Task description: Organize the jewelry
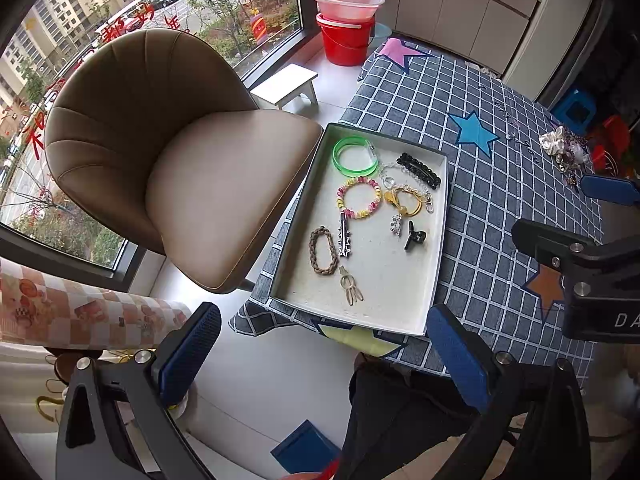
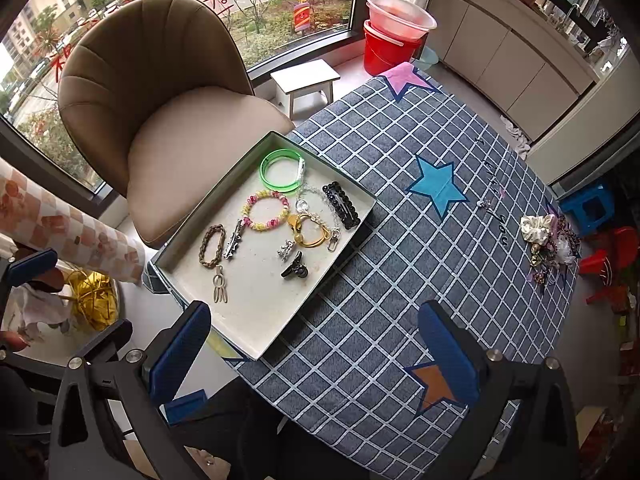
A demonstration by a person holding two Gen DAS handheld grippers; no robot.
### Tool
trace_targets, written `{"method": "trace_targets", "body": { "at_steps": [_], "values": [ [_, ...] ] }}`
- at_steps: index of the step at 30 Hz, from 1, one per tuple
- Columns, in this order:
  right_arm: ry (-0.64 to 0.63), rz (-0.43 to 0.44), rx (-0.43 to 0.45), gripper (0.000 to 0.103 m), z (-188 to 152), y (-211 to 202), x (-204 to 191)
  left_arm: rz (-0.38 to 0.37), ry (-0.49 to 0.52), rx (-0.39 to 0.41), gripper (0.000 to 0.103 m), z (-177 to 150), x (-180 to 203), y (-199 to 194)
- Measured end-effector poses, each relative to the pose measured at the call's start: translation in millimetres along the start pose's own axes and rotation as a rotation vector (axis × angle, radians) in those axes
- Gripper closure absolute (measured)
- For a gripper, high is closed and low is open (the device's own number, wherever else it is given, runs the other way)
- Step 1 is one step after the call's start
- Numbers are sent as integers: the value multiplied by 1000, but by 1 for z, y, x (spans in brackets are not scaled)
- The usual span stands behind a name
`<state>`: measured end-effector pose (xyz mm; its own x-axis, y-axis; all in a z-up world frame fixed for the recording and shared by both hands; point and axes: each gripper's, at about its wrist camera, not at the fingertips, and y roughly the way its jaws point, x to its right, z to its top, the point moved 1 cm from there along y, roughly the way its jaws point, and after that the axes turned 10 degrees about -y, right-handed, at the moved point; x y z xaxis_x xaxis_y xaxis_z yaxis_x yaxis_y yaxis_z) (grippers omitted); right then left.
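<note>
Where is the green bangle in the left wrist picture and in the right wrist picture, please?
Left wrist view: the green bangle lies in the far corner of the white tray, above the picture's centre.
Right wrist view: the green bangle lies in the tray's far corner, left of centre.
Shared landmark: the blue star on the checked tablecloth, right of the tray.

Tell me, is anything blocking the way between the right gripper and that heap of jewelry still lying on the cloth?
Nothing visible. Between the right gripper and the jewelry pile lies only bare checked tablecloth. The tray sits off to the left, out of that path.
</note>
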<state>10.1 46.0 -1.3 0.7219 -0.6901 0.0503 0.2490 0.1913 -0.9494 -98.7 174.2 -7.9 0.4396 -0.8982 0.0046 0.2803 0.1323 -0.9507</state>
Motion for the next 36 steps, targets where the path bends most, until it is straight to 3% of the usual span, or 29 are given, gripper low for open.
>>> {"method": "trace_targets", "body": {
  "at_steps": [36],
  "values": [
    [-7,5,-8,0,0,4,0,3,-4,-3,0,1,0,1]
  ]
}}
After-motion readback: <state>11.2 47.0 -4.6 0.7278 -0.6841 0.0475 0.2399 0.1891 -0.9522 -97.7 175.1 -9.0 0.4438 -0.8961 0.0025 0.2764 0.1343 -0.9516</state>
